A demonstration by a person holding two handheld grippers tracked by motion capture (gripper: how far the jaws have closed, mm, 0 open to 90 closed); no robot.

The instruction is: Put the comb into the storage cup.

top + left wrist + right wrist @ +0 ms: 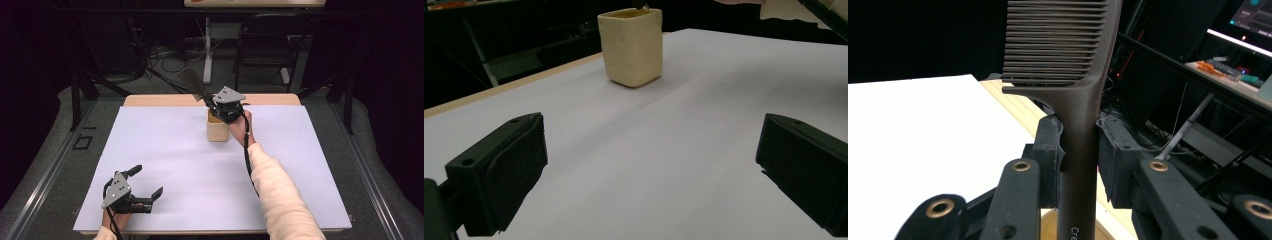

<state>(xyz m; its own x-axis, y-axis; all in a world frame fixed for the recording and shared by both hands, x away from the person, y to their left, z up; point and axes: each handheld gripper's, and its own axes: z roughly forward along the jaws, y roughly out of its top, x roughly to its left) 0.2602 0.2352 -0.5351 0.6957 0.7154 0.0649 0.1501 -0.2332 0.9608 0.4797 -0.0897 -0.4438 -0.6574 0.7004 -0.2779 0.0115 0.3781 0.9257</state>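
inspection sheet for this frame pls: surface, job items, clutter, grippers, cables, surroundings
Surface: white sheet on a wooden table.
Job's things: dark comb, teeth end up, above the cream cup; whether its handle tip is inside the cup is unclear.
Clutter: nothing seen on the sheet.
Grippers: right gripper shut on the comb's handle over the cup; left gripper open, holding nothing, near the front left corner.
Cables: one trails from each gripper; a tangle on the floor behind.
Surroundings: dark room, chair, desk leg.
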